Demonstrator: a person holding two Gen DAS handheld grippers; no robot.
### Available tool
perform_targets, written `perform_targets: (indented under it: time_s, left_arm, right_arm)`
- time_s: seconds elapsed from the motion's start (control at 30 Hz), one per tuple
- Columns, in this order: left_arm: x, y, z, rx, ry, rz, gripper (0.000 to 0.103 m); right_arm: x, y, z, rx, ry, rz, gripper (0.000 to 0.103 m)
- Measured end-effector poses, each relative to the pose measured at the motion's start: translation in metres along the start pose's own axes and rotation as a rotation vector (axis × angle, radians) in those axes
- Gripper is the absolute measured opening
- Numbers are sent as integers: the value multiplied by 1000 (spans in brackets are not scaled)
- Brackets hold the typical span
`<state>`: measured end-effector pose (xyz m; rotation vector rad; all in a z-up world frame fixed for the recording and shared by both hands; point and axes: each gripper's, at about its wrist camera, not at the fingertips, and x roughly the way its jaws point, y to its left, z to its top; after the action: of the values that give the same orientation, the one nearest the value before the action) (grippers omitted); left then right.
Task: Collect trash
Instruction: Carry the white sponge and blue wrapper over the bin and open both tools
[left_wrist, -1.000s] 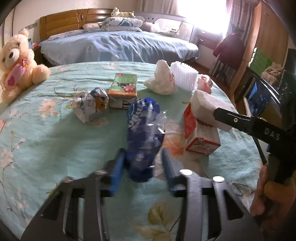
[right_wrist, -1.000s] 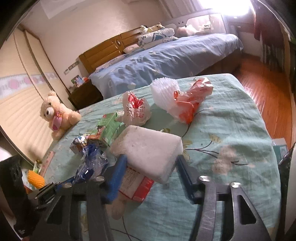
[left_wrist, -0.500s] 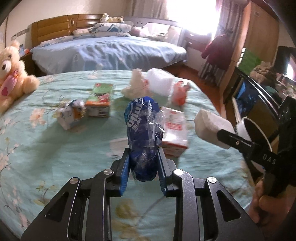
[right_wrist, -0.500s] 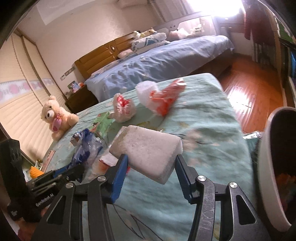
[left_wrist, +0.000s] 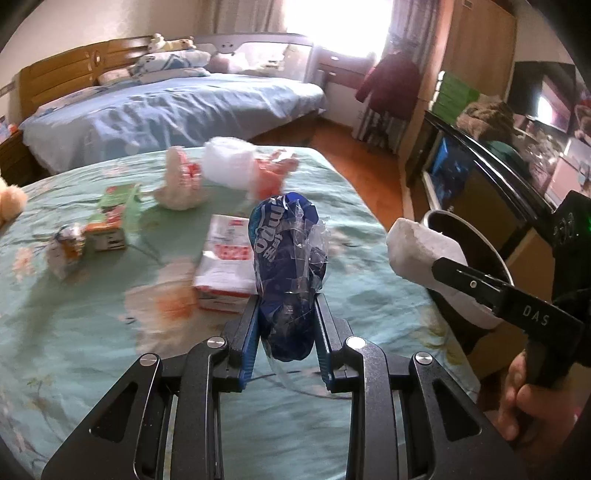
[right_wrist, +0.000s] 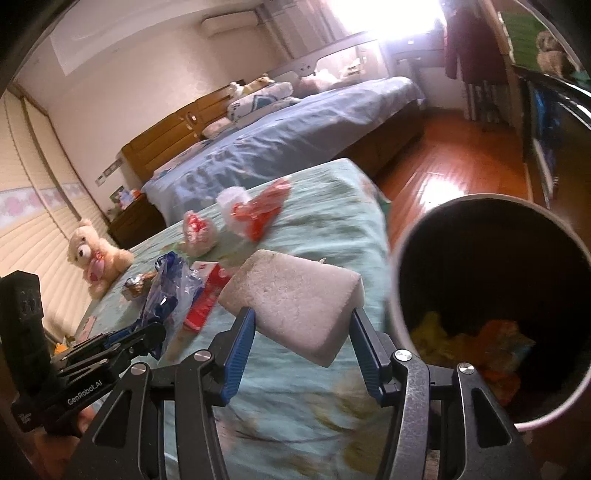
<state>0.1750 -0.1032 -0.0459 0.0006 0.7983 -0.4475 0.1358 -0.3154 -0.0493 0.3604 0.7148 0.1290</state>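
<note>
My left gripper (left_wrist: 286, 332) is shut on a crumpled blue plastic wrapper (left_wrist: 288, 266) and holds it above the table. My right gripper (right_wrist: 301, 350) is shut on a white foam block (right_wrist: 295, 302), held above the table's right edge beside a round trash bin (right_wrist: 491, 306) with yellow and orange trash inside. The block (left_wrist: 424, 254) and bin (left_wrist: 465, 236) also show in the left wrist view. On the green floral tablecloth (left_wrist: 74, 332) lie a red and white carton (left_wrist: 225, 258), a green carton (left_wrist: 114, 218), a small crumpled carton (left_wrist: 66, 243), a white bag (left_wrist: 181, 181), white foam netting (left_wrist: 229, 162) and a red wrapper (left_wrist: 273, 173).
A teddy bear (right_wrist: 96, 254) sits at the table's far left. A bed with a blue cover (left_wrist: 166, 107) stands behind the table. A dark cabinet (left_wrist: 498, 192) stands to the right behind the bin. Wood floor (right_wrist: 443, 173) lies between the table and the bed.
Both grippers have swung right toward the bin with their loads. The left gripper closed on the blue wrapper and lifted it. The bin has come into view under the right gripper.
</note>
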Motion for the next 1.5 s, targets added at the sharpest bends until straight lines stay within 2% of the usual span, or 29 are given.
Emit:
perform_targets:
  time_s: [0.43,0.83,1.5]
  left_arm:
    - [15,-61,5,101,30,-77,26]
    - [25,-110,10,185,42,-128,26]
    - [44,-168,23,275,51,-174,26]
  right_arm:
    - [-42,-55,-1,69,-57,-108,54]
    - [-61,-91,-5,122,-77,-173,54]
    - [-73,-127,-3,171,-88,-208,57]
